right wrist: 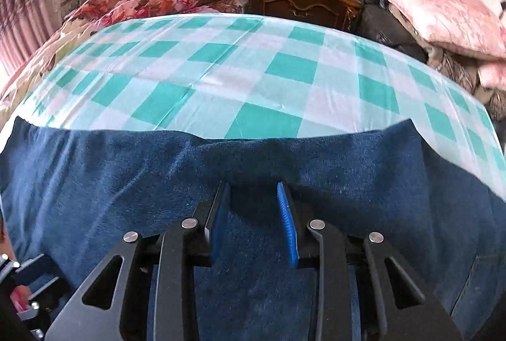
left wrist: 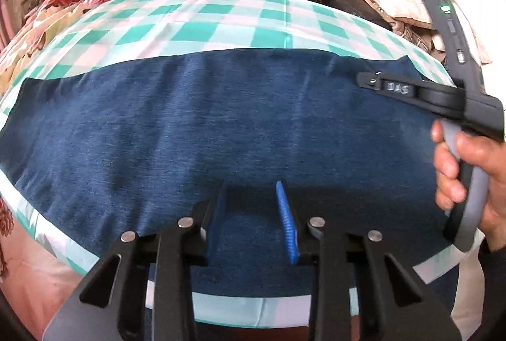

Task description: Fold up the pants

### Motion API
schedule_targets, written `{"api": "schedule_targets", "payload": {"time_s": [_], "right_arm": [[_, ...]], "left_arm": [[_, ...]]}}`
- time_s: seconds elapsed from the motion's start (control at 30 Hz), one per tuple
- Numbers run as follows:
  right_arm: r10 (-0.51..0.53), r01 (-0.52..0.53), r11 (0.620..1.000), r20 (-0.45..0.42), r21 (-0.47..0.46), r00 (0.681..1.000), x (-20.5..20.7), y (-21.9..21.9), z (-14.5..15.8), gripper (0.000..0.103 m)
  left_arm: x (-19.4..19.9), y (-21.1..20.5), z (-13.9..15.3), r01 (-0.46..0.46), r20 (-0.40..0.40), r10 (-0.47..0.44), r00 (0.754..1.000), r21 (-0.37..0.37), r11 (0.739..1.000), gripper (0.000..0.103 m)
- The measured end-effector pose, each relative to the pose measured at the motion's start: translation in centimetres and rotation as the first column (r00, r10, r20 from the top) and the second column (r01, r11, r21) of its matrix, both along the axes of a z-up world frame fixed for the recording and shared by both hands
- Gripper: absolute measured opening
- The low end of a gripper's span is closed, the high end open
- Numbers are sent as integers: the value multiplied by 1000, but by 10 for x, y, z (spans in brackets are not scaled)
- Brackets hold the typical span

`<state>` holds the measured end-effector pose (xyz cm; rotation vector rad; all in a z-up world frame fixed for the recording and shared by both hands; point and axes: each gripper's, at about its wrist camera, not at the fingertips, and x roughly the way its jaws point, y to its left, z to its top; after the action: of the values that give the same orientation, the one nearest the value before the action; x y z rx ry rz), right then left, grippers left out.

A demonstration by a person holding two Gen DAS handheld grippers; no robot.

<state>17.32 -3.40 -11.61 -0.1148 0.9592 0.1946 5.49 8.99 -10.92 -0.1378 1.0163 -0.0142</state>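
Your dark blue plush pants point(left wrist: 221, 119) run past both side edges of the teal-checked bed sheet point(left wrist: 202, 18); your left gripper point(left wrist: 253, 214) and right gripper point(right wrist: 253, 214) hover above them, jaws apart.

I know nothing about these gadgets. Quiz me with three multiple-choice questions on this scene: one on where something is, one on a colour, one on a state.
1. Where do the pants lie?
A. on the checked sheet
B. on the nightstand
C. on the pink pillow

2. What colour are the pants?
A. red
B. dark blue
C. white

3. How stand the jaws of the left gripper?
A. shut on the pants
B. shut on nothing
C. open

Answers:
1. A, green-and-white sheet shows around the cloth.
2. B, both views show dark blue fabric.
3. C, a wide gap shows fabric between the fingers.
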Motion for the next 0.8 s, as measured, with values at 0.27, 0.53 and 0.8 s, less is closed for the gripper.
{"api": "schedule_targets", "payload": {"time_s": [0.27,0.53,0.8], "right_arm": [[-92,92,996,-1,-20,996,-53,-11,31,79],[-169,166,985,-82,-45,982,-96,-29,8,87],[-192,188,981,-103,-50,976,-103,-35,-8,95]], "left_arm": [[-3,-24,-6,43,6,-43,999,59,997,83],[2,-35,-12,25,-6,-25,1000,80,996,101],[-1,-38,-14,21,12,-22,1000,102,995,101]]}}
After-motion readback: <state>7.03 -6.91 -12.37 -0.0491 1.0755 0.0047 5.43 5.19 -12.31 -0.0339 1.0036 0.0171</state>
